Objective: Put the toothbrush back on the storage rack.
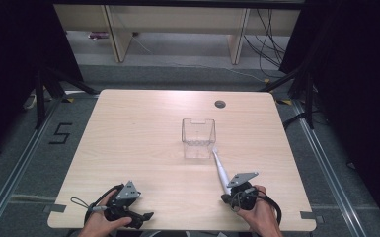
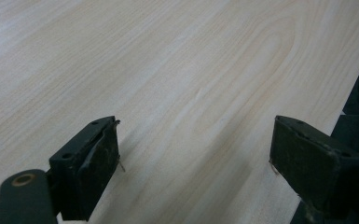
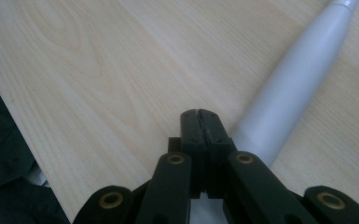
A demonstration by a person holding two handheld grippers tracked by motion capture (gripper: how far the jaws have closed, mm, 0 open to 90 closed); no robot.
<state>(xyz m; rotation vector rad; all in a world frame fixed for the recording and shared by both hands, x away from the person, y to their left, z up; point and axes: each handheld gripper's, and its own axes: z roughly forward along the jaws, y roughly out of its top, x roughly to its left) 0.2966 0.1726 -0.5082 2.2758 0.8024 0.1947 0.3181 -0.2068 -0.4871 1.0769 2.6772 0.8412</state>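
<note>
- The right gripper (image 1: 229, 193) sat near the table's (image 1: 143, 138) front right edge, its jaws pressed flat together with nothing between them.
- In the right gripper view, the closed jaws (image 3: 200, 126) lay just beside the thick end of the toothbrush (image 3: 293, 88); whether they touched it could not be told.
- The toothbrush (image 1: 220, 170), a white one, lay flat on the table, running from that gripper up toward the clear box (image 1: 198, 138), its thin head close to the box's front right corner.
- The box stood upright near the table's middle.
- The left gripper (image 1: 145, 217) rested at the front left edge, well apart from the toothbrush.
- Its jaws stood wide over bare wood, holding nothing, as the left gripper view (image 2: 196, 154) showed.
</note>
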